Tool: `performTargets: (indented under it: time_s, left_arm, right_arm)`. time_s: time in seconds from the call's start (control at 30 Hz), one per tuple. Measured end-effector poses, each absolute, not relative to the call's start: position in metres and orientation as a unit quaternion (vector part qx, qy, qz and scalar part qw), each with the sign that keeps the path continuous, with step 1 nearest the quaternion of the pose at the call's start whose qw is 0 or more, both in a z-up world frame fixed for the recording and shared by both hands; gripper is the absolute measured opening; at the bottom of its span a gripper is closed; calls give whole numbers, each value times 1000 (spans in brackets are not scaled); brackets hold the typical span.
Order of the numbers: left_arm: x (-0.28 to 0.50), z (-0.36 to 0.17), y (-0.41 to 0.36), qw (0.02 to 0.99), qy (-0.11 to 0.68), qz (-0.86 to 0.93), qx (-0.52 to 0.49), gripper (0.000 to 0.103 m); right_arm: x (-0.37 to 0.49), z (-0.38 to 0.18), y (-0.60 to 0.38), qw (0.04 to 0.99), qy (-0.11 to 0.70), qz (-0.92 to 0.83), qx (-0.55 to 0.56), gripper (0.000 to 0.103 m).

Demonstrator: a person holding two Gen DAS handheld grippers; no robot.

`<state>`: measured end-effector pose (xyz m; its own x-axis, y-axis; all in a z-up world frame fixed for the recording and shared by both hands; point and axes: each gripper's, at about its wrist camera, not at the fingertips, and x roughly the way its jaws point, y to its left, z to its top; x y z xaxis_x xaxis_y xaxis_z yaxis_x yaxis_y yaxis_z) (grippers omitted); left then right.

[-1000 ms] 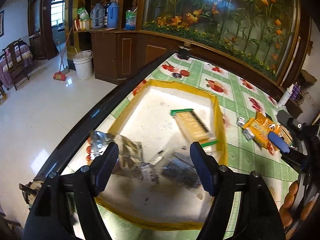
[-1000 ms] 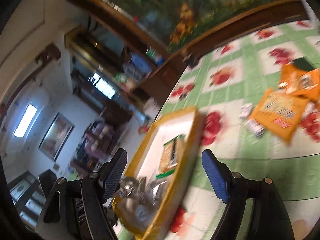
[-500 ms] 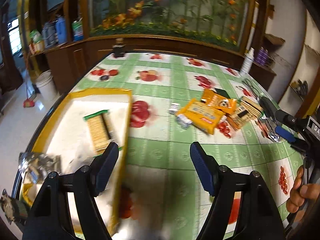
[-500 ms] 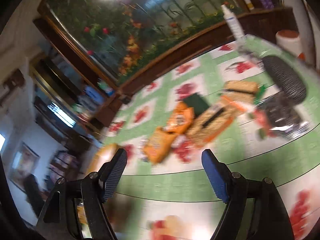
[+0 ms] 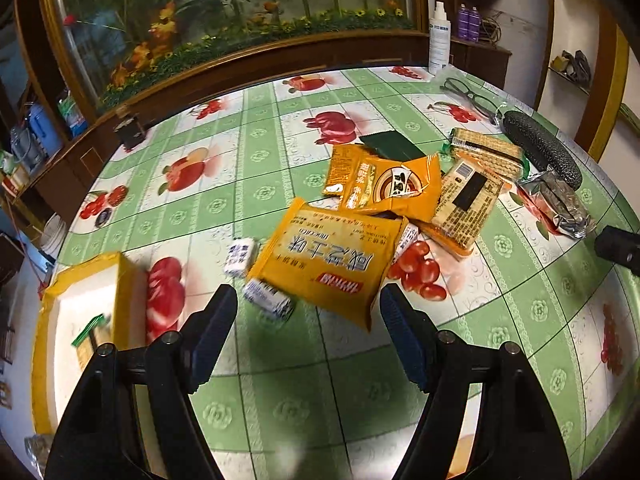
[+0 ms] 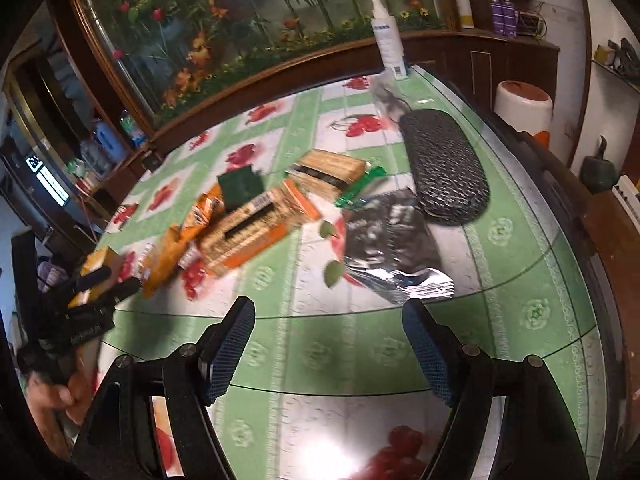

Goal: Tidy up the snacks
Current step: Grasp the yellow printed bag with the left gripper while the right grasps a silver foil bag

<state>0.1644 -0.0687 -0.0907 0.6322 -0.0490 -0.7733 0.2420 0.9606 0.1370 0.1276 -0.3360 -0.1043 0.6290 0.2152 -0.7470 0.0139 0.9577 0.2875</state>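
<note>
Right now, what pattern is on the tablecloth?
Green-and-white checks with red fruit prints on the tablecloth; clearest in left wrist view.

Left gripper (image 5: 308,320): two black moulded arms ending in flat fingers (image 5: 210,336) faced with dark blue, finely cross-hatched pads. A round silver screw head sits at each arm joint, two per side. Right gripper (image 6: 330,344): same build, black glossy plastic arms, blue textured pads on the fingers (image 6: 232,344), silver screws at the pivots. Seen from the right wrist camera, the left gripper's black body carries a line of small white lettering, too blurred to read, with a bare hand (image 6: 52,400) around its handle; no sleeve visible.
</note>
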Motion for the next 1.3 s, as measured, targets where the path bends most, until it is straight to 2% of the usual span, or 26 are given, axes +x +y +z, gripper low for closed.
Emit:
performTargets:
  time_s: [0.43, 0.67, 0.77, 1.03, 1.07, 1.1, 1.17, 1.2, 1.23, 1.27, 1.3]
  left_arm:
    - [197, -101, -72, 888, 425, -122, 127, 74]
    - [204, -107, -81, 867, 446, -188, 116, 74]
    - [205, -111, -86, 870, 440, -175, 138, 84]
    - [207, -113, -87, 870, 438, -174, 147, 89]
    - [208, -115, -85, 871, 437, -171, 142, 96]
    - [210, -117, -83, 874, 438, -159, 140, 103]
    - [217, -125, -77, 865, 459, -167, 113, 103]
    - [219, -130, -74, 858, 474, -173, 99, 103]
    - [218, -134, -74, 853, 483, -172, 98, 103]
    - [213, -132, -77, 860, 468, -172, 110, 99]
    - [207, -130, -81, 862, 459, -176, 122, 88]
  right_arm:
    - [186, -128, -338, 886, 461, -21, 51, 79]
    - [199, -136, -339, 883, 466, -26, 42, 88]
    - [203, -138, -334, 883, 468, -28, 25, 92]
    - [205, -140, -326, 883, 469, -28, 9, 97]
    - [204, -140, -326, 884, 467, -27, 10, 97]
    - [203, -140, -325, 886, 463, -24, 10, 96]
    - [200, -140, -324, 891, 454, -18, 5, 89]
    - [198, -138, -323, 893, 450, -16, 5, 77]
    - [196, -136, -322, 894, 448, -14, 5, 71]
    - [194, -135, -321, 894, 449, -13, 3, 61]
    - [192, -134, -319, 894, 448, -11, 3, 56]
